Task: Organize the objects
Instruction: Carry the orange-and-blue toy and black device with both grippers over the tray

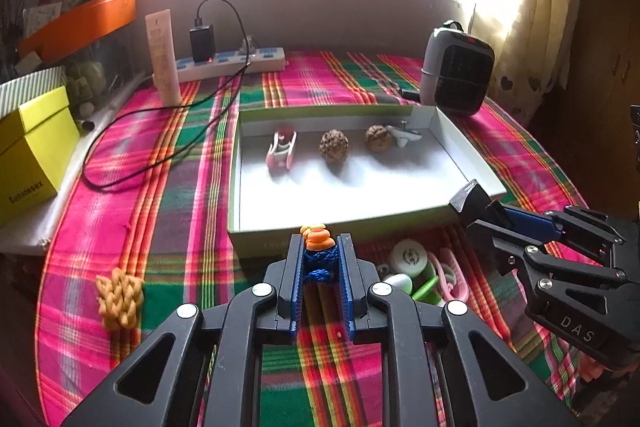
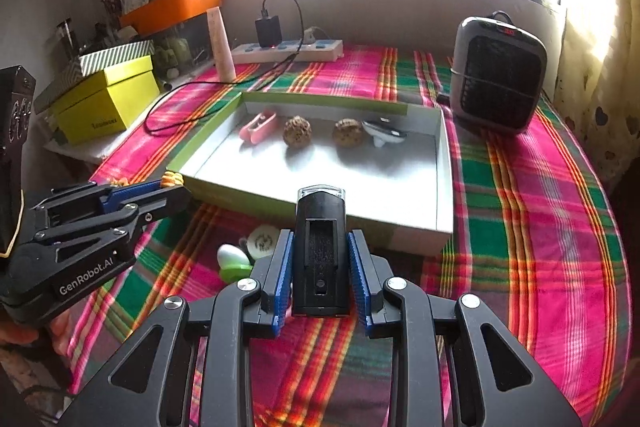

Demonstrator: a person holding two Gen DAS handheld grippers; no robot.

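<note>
**A:** What is each gripper carrying?

**B:** The left gripper (image 1: 320, 247) is clenched on a small knotted cord piece (image 1: 318, 251), blue below with an orange braid at the top, pinched between its blue pads. The right gripper (image 2: 320, 247) grasps a black rectangular device with a clear tip (image 2: 320, 251), held upright between the fingers.

**A:** Where do they sit relative to the tray?

**B:** Both are at the near edge of the shallow white tray with a green rim (image 1: 256, 223), over the plaid cloth (image 1: 168, 187). Inside the tray, along its far side, lie a pink clip (image 1: 282, 149), two brown knobbly balls (image 1: 333, 145), and a white piece (image 1: 404, 135) touching the right-hand ball.

**A:** Anything still outside the tray?

**B:** A yellow braided knot (image 1: 119, 297) lies on the cloth to the left, well apart from the tray. Just before the tray's near wall sit a white round lid with a dark emblem (image 1: 409, 257), a green-and-white item (image 2: 234, 261) and a pink clip partly hidden by the gripper.

**A:** Any writing?

**B:** The left gripper's body reads "GenRobot.AI" in the right wrist view. The right gripper's body shows "DAS" in the left wrist view. The yellow box (image 1: 34, 155) at the table's left edge carries a printed word, too blurred to read. The heater (image 2: 498, 75) at the back right shows a red display, illegible.
</note>
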